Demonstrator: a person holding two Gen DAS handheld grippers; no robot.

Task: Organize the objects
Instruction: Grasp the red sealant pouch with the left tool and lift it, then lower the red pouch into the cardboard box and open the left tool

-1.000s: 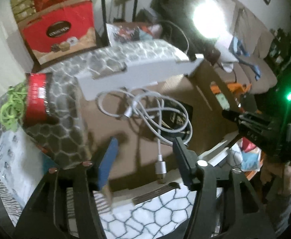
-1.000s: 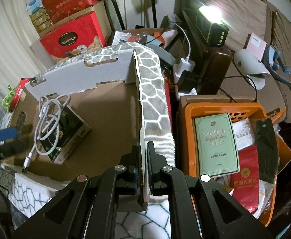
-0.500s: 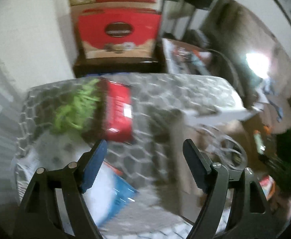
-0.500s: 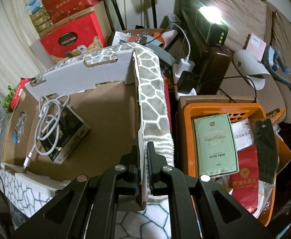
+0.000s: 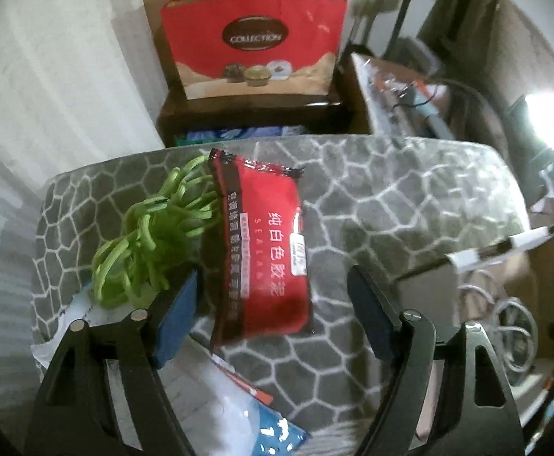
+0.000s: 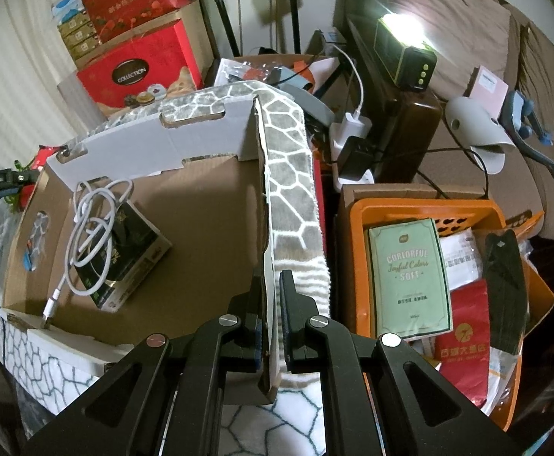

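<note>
Behind red packet (image 5: 265, 250), red bag (image 5: 252, 43) labelled "COLLECTION".

My red sealant pouch (image 5: 267, 254) lies flat on the grey patterned cloth, black-edged, white print running along its length, its far end tilted to the left. Touching its left side is a tangle of green cord (image 5: 144, 243). To the right, my cardboard box (image 6: 201, 205) stands open, holding a coiled white cable (image 6: 94, 224) draped over a dark packet (image 6: 132, 254).

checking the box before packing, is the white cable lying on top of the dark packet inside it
Yes, the coiled white cable lies draped over the dark packet on the cardboard box floor.
</note>
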